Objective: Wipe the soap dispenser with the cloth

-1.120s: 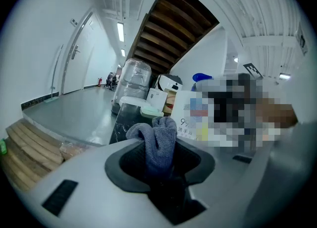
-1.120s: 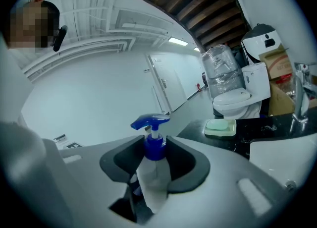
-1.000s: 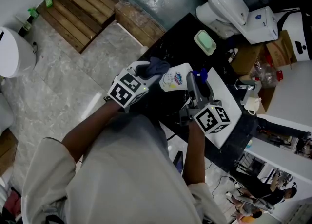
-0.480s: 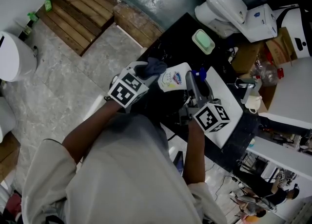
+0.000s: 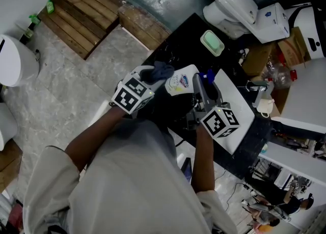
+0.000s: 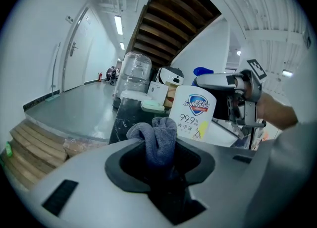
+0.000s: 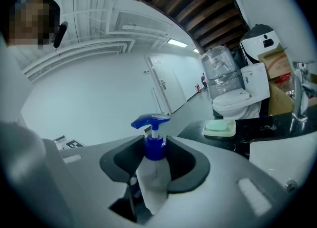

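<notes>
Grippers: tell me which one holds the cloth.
The left gripper: its jaws are shut on the grey cloth. The right gripper clamps the dispenser instead.

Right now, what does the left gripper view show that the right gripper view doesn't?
Only the left gripper view: the grey cloth pinched in the left gripper, the printed label on the soap dispenser, and the wooden steps. Only the right gripper view: the faucet, and the dispenser's plain, unlabelled side clamped in the right gripper. Both: the soap dispenser with its blue pump, and the green soap dish.
</notes>
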Tool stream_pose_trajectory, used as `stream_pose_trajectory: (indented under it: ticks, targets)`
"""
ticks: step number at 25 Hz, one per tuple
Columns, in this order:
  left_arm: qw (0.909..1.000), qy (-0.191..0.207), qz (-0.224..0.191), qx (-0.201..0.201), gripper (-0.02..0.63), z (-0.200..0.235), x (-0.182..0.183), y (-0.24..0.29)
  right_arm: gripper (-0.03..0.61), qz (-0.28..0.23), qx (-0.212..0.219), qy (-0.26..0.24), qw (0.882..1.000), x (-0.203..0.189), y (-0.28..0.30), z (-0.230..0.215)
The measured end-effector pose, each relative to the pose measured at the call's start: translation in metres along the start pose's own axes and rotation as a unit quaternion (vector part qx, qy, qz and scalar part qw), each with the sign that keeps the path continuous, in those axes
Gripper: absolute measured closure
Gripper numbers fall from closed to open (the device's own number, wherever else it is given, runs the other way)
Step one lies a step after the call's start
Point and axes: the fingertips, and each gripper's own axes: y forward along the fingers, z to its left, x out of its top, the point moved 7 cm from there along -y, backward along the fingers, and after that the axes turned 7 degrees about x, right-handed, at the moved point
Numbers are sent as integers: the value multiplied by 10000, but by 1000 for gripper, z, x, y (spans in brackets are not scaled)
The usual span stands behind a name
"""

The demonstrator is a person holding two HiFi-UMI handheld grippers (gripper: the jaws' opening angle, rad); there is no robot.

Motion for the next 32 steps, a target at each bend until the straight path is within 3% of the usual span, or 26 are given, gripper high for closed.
stream_pose_trajectory:
  ticks: [3,24,32]
  targets:
    - [9997,-199,-37,-99,480,-2,1,-3,443,-20,-17,13,10000,0,0,1]
    - [9987,-319,-149,-366,480,-14,6,-13,443,-16,-66,-142,9999,0,1,7]
    - [9966,-662,-216,-440,480,-16,4,-15,443,-52,-106,-237,9996,-2,1,10]
